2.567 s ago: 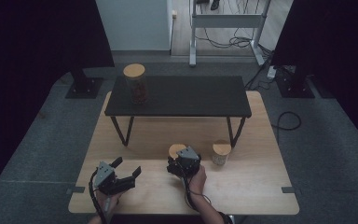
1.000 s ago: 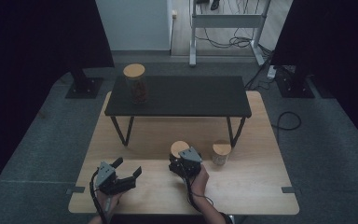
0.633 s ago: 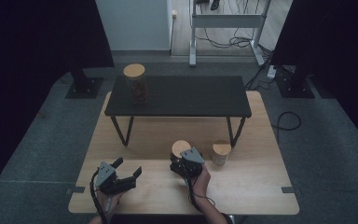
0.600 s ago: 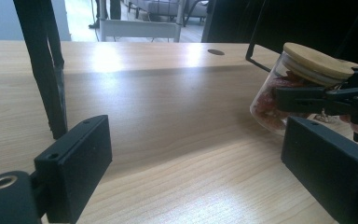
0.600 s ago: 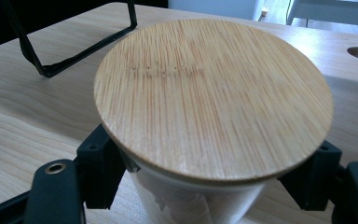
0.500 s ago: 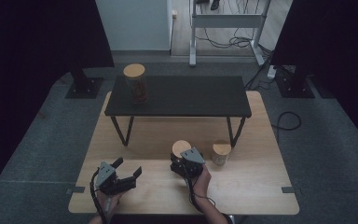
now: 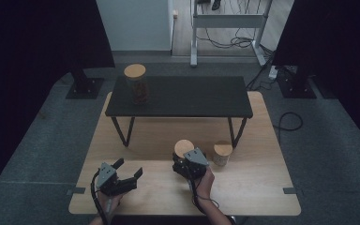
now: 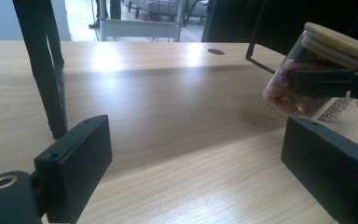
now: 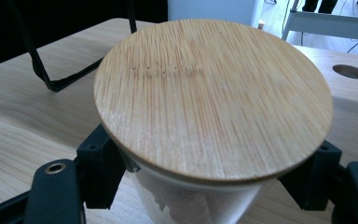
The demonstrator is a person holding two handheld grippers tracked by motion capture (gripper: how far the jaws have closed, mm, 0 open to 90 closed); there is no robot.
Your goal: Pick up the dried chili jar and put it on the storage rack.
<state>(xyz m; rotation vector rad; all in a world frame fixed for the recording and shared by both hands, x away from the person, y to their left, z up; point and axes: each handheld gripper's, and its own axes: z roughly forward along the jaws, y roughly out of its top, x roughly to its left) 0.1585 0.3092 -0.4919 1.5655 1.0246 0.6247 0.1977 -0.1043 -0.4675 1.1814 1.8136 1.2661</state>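
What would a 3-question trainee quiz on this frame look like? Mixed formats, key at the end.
1. True or false: the left gripper is holding a jar.
2. How many bamboo-lidded jars are in the high view?
3. The jar in the right gripper is: A) upright on the table, B) tilted and off the table, C) on the black shelf.

Key:
1. False; its jaws are open and hold nothing.
2. Three: the held jar, one on the wooden table beside it, one on the shelf.
3. B; the left gripper view shows it tilted, clear of the tabletop.
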